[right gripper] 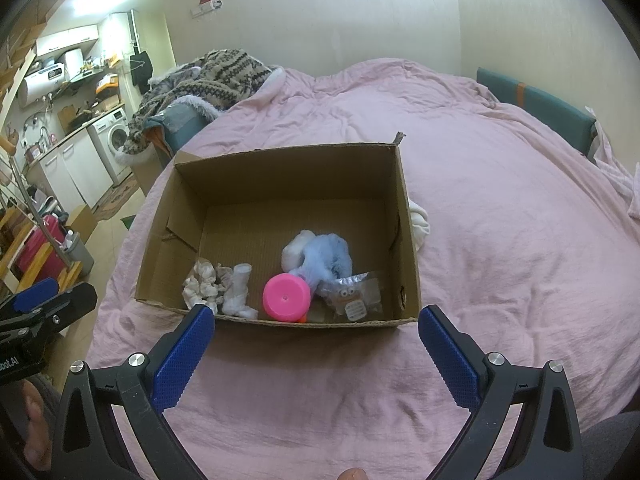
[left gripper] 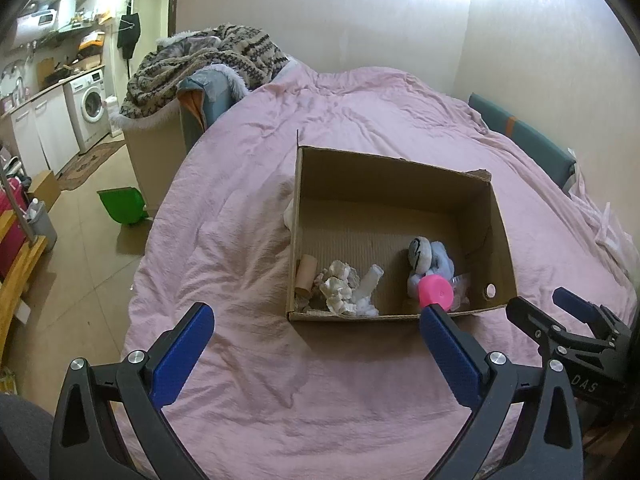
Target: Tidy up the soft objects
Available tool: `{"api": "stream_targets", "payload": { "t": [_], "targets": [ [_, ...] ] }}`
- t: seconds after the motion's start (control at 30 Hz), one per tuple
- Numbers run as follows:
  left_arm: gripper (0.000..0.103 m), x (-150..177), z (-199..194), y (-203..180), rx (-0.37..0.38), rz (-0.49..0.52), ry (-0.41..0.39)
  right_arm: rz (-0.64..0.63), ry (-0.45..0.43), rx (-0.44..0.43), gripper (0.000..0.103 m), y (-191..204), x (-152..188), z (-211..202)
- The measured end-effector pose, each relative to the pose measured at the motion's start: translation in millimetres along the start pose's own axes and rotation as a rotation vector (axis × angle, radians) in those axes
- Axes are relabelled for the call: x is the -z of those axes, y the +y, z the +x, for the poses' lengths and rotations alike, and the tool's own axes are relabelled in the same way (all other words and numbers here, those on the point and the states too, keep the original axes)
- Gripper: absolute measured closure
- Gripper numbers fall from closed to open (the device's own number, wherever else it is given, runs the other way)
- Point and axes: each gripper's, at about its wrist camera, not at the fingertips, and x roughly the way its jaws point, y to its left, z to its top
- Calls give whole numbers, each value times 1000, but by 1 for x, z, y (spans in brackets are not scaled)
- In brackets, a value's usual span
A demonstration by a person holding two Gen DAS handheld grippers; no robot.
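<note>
An open cardboard box (left gripper: 500,216) (right gripper: 408,216) sits on the pink bedspread. Inside lie a pale blue plush toy (left gripper: 434,258) (right gripper: 326,254), a pink round object (left gripper: 436,291) (right gripper: 286,296), crumpled white cloth (left gripper: 340,286) (right gripper: 202,282), a white sock (left gripper: 368,286) (right gripper: 238,290), a cardboard tube (left gripper: 306,274) and a clear packet (right gripper: 354,294). A white cloth (right gripper: 420,220) (left gripper: 289,210) lies outside the box against its wall. My left gripper (left gripper: 316,320) and right gripper (right gripper: 316,322) are both open and empty, just in front of the box's near edge.
The pink bedspread (left gripper: 360,112) (right gripper: 500,200) covers the bed. A patterned blanket pile (left gripper: 208,60) (right gripper: 208,76) lies at the far left. A green bin (left gripper: 122,204) stands on the floor, with a washing machine (left gripper: 90,106) and kitchen units behind.
</note>
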Motion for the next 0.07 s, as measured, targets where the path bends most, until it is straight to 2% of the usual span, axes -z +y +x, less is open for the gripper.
{"api": "stream_targets", "payload": {
  "t": [0.07],
  "targets": [
    [0, 1, 0, -1, -4, 5, -2, 1, 1, 1, 0, 0, 0, 0]
  ]
}}
